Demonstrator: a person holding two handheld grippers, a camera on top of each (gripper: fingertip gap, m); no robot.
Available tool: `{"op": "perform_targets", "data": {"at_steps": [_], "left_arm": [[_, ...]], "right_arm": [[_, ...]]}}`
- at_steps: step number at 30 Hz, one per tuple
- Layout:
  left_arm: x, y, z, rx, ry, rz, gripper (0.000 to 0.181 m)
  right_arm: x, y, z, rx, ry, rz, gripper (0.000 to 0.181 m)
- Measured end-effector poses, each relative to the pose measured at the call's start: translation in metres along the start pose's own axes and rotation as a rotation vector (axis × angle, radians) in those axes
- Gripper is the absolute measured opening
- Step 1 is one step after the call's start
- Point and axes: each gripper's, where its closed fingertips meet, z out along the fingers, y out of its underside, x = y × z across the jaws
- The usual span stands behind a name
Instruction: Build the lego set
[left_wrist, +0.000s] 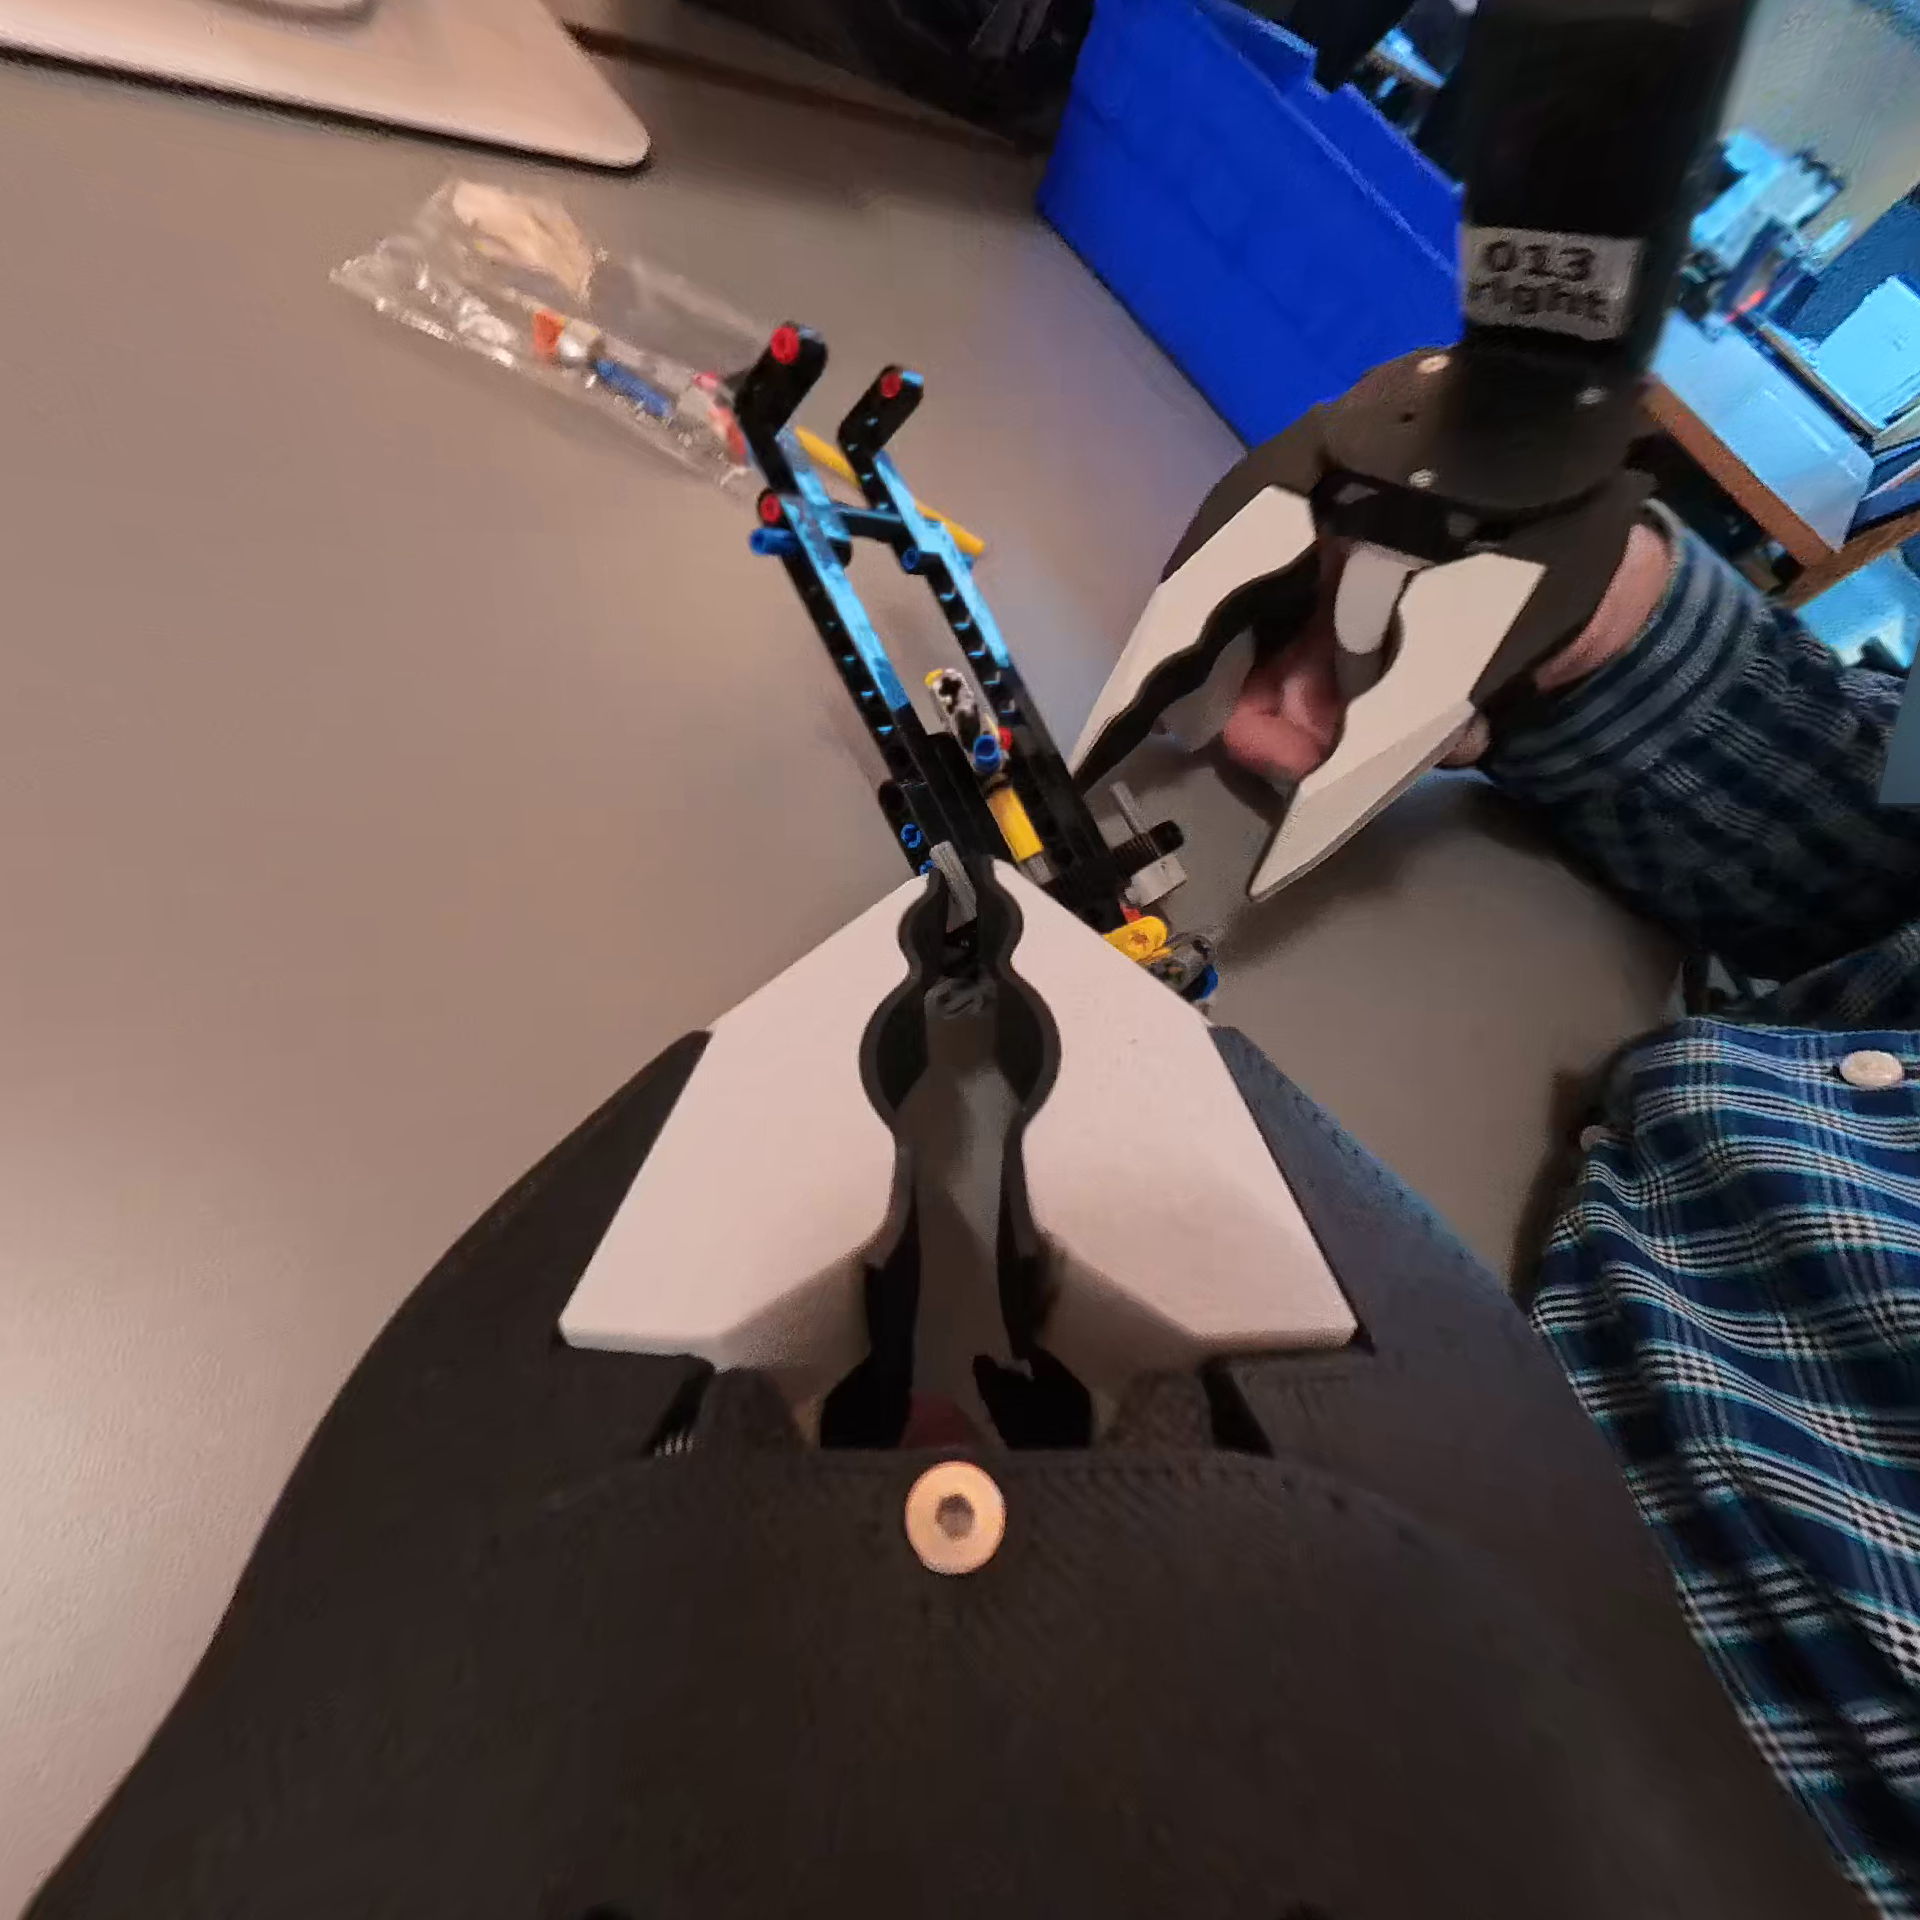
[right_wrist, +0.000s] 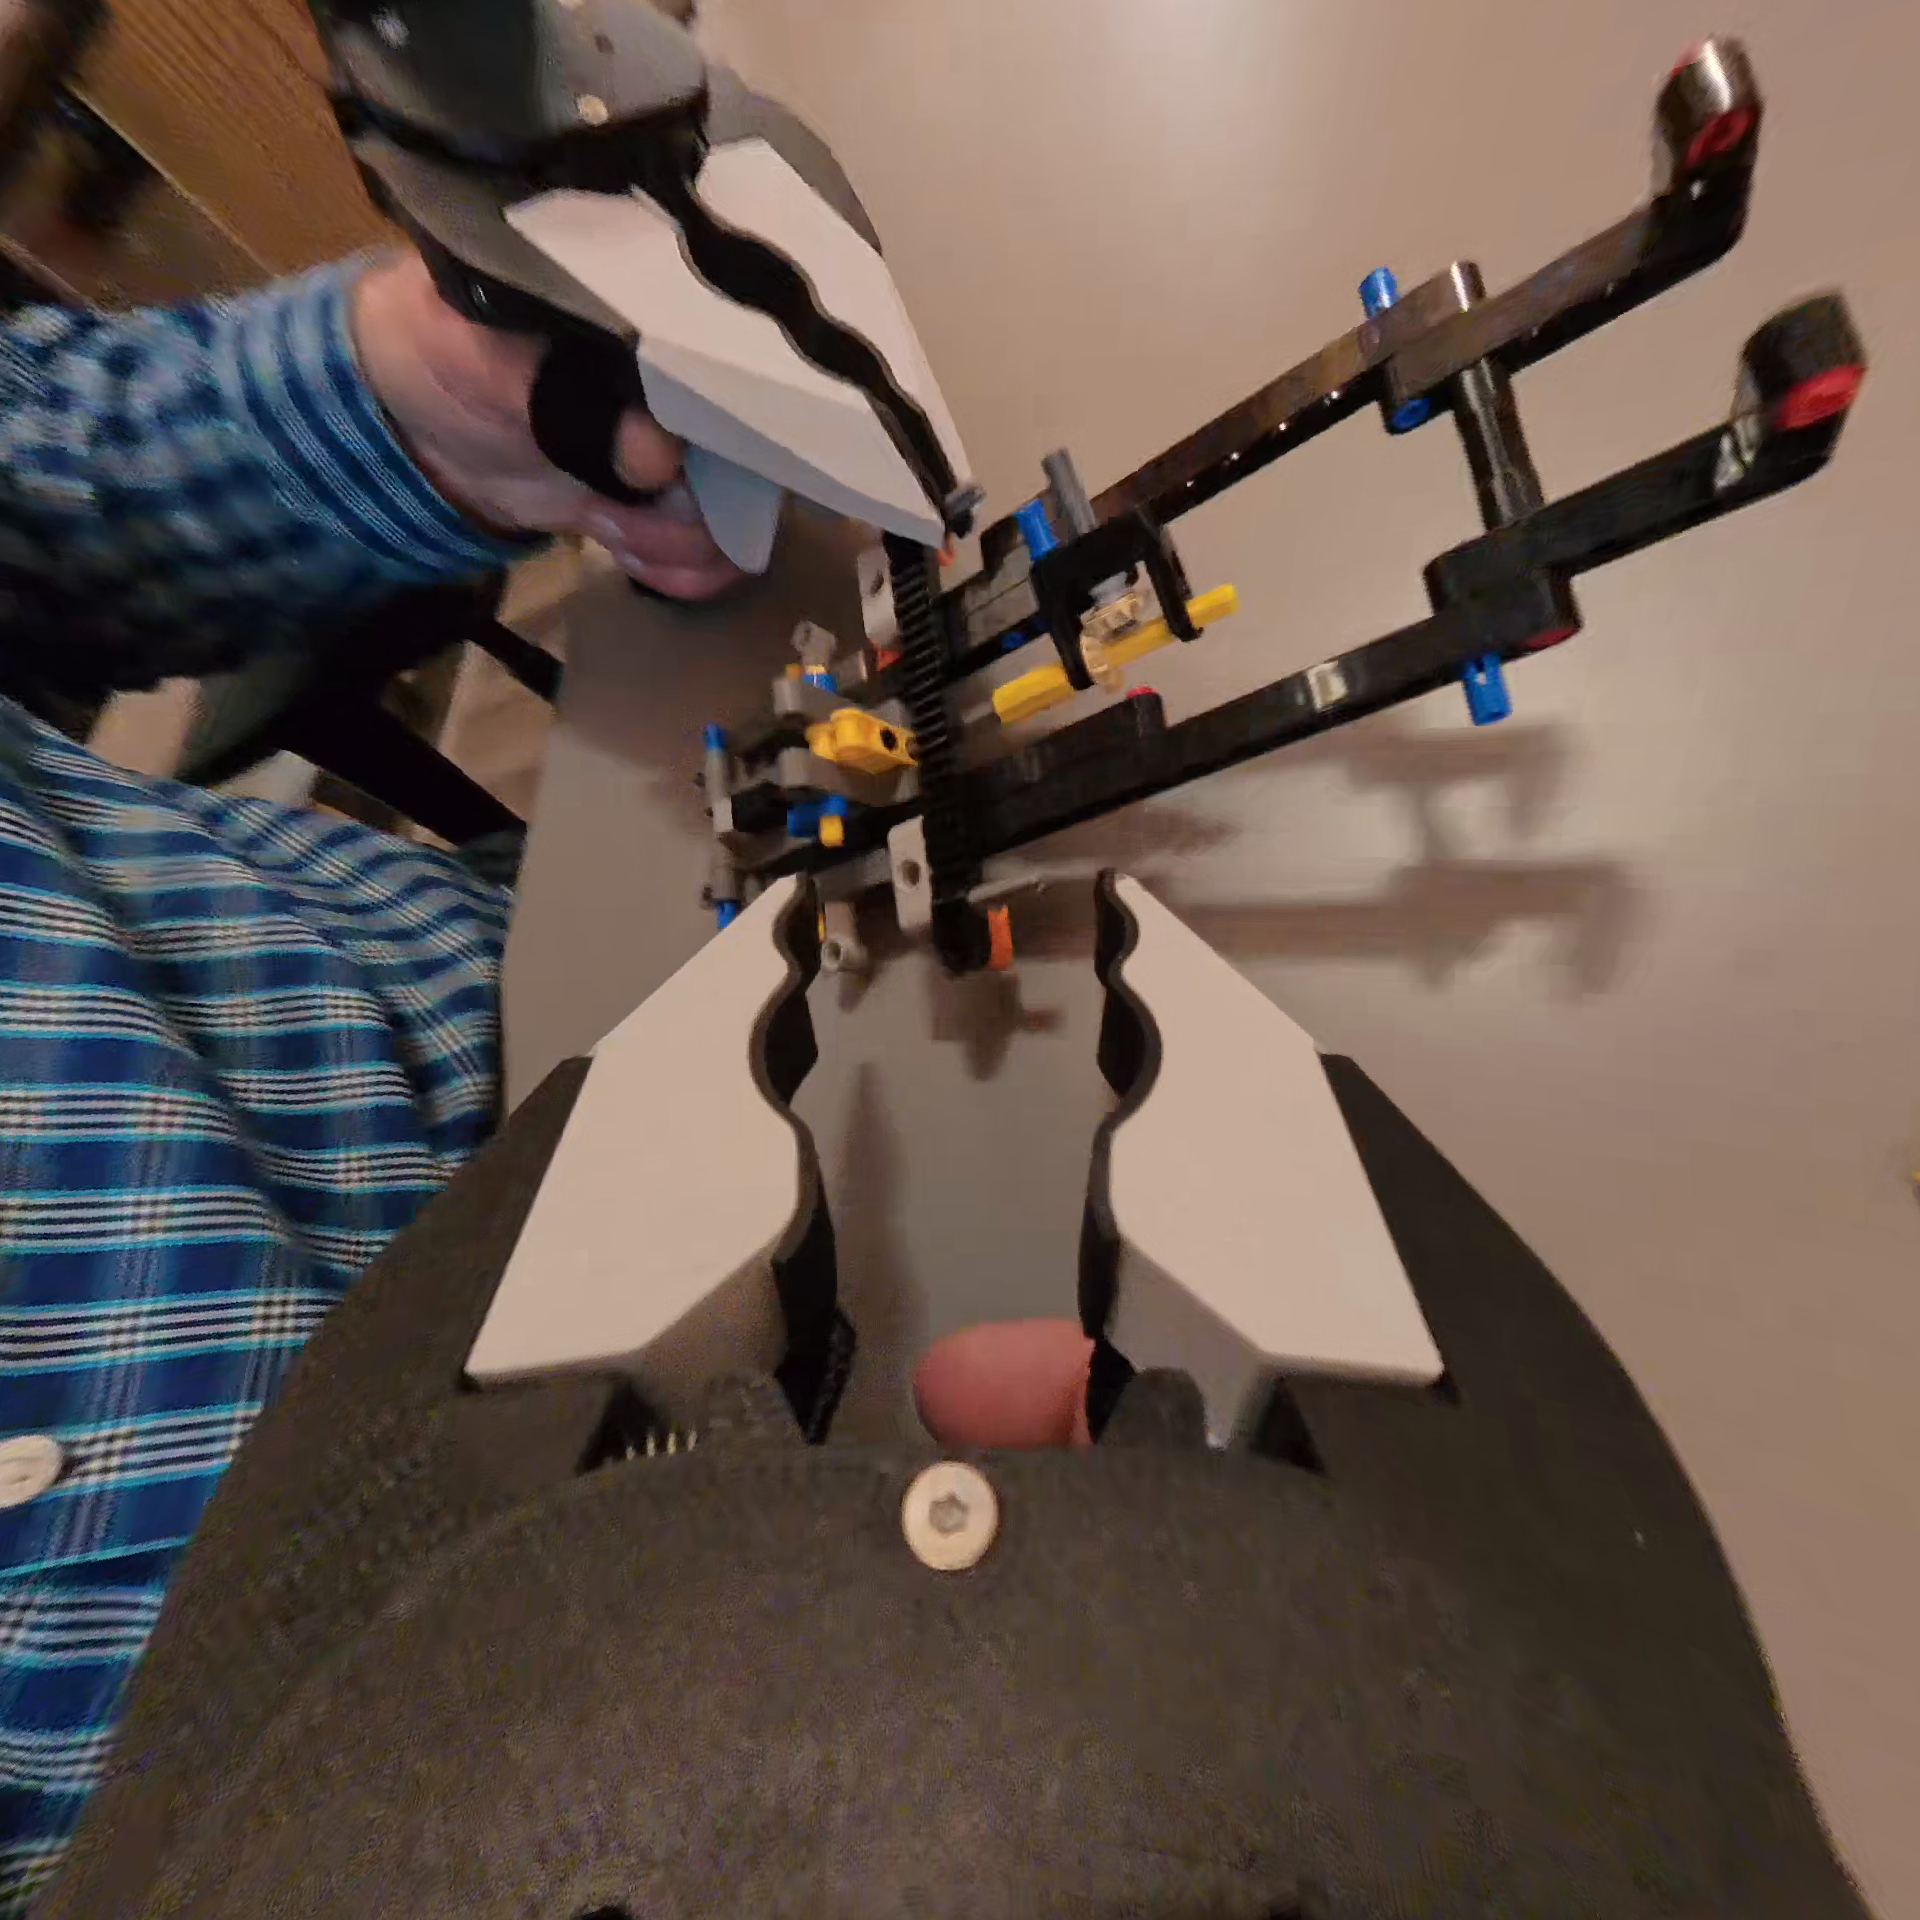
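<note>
Left gripper (left_wrist: 961, 904) jaws clenched on a small grey pin (left_wrist: 954, 878), held at the near end of the lego frame (left_wrist: 894, 623). From the right wrist view the left gripper (right_wrist: 956, 509) tip sits right at the top of the frame's black toothed rack (right_wrist: 930, 727), grey pin (right_wrist: 964, 501) pinched at the very tip.

Right gripper (right_wrist: 951, 904) jaws released, wide gap, nothing between them. It sits just beside the frame's near end, tips close to the rack's lower end with its orange part (right_wrist: 997, 935); can't tell if touching. In the left wrist view the right gripper (left_wrist: 1169, 821) is off to the right of the frame, jaws spread.

Frame: two long black beams with red pins at the far ends, a cross-beam, blue pins, yellow axles. It lies on the grey bench (left_wrist: 312, 831), long axis pointing away from the person.

Clear bag of spare parts (left_wrist: 540, 301) on the bench beyond the frame. Blue bin (left_wrist: 1226, 208) past the bench edge. Person's plaid sleeve (left_wrist: 1766, 1351) at right.
</note>
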Motion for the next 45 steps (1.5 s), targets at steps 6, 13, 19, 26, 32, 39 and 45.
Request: {"op": "perform_targets", "data": {"at_steps": [6,13,19,26,32,39,45], "left_arm": [[0.021,-0.013,-0.007,0.116,0.051,0.111,0.003],[0.038,-0.023,-0.017,0.214,0.134,0.178,0.002],[0.044,-0.019,-0.022,0.15,0.203,0.241,0.039],[0.052,-0.002,-0.013,-0.014,0.265,0.336,0.023],[0.057,-0.002,-0.01,-0.01,0.313,0.319,0.019],[0.061,-0.004,-0.013,0.005,0.357,0.293,0.016],[0.065,-0.005,-0.014,0.006,0.383,0.366,0.017]], "right_arm": [[-0.013,-0.004,0.005,0.024,-0.081,0.049,0.04],[-0.025,-0.014,0.001,0.107,-0.117,-0.035,0.02],[-0.031,-0.016,-0.001,0.132,-0.082,-0.145,0.019],[-0.036,-0.017,-0.001,0.128,-0.057,-0.223,0.019],[-0.036,-0.015,-0.002,0.128,-0.063,-0.231,0.018],[-0.039,-0.017,-0.003,0.128,-0.075,-0.233,0.016],[-0.041,-0.018,-0.006,0.123,-0.045,-0.306,0.017]]}}
